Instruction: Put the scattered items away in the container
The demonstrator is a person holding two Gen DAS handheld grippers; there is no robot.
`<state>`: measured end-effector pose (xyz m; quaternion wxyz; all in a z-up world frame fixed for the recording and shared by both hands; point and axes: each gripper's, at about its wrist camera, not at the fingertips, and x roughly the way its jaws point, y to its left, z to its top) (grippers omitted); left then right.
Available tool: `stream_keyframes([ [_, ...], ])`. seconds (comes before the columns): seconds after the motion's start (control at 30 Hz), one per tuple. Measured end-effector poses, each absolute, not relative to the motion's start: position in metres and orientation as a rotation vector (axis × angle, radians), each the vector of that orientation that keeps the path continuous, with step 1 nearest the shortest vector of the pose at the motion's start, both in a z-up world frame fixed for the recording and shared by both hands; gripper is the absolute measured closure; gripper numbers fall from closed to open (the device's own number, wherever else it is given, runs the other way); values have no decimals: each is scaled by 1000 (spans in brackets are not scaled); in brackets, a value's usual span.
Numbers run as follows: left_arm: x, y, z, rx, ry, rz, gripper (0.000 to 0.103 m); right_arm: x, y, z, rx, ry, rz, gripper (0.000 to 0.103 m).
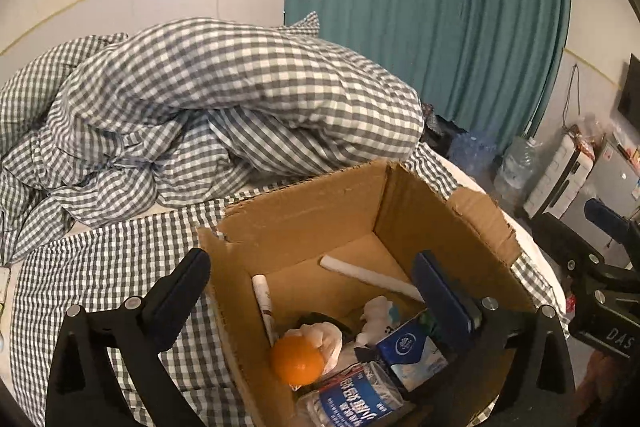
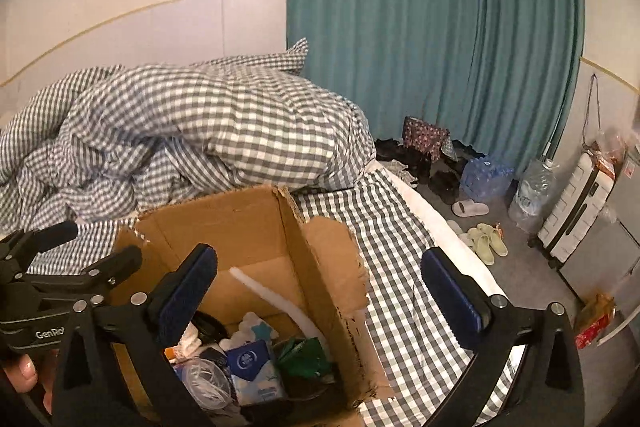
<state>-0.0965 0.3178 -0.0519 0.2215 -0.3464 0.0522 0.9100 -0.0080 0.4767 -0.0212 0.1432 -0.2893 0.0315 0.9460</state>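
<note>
Left gripper (image 1: 316, 291) fingers spread wide, nothing between the pads; one finger (image 1: 180, 295) hangs outside the box's near-left wall, the other, with a blue pad (image 1: 444, 295), hangs over the box interior. Right gripper (image 2: 320, 291) fingers equally wide and empty; its left finger (image 2: 188, 291) hangs over the box, its right finger (image 2: 452, 291) over the bed beside it. No earlier view to compare.

Bed with grey-and-white checked sheet (image 2: 400, 227) carries everything. Rumpled checked duvet (image 1: 200, 99) is heaped behind the box. Teal pleated curtain (image 1: 420, 19) hangs beyond, at the wall.

Open brown cardboard box (image 1: 312, 211) sits on the sheet, flaps torn and ragged, just in front of the duvet. Inside it:
- long white foam tube (image 1: 368, 275) lying slantwise on the bottom, toward the far corner
- clear plastic water bottle with blue label (image 1: 352, 399) at the near edge, on its side
- blue-and-white milk carton (image 1: 412, 351) beside the bottle, tilted
- white rolled stick (image 1: 262, 303) leaning along the left wall
- orange round fruit (image 1: 297, 360) near the left wall, touching crumpled white tissue (image 1: 326, 339)
- small white plush toy (image 1: 376, 315) behind the carton
- green crumpled wrapper (image 2: 304, 355), seen from the right wrist

A fingertip of the person's hand (image 2: 24, 373) shows at the lower left of the right wrist view.
</note>
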Motion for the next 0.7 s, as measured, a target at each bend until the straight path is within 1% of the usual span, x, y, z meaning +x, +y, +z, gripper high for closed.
stream_keyframes([
  [0.4,-76,284,-25,-908,134,2563,0,11,460,-3,-792,156,2775,0],
  [0.7,-57,232,1,-830,153,2680,0,16,418,12,-747,173,2865,0],
])
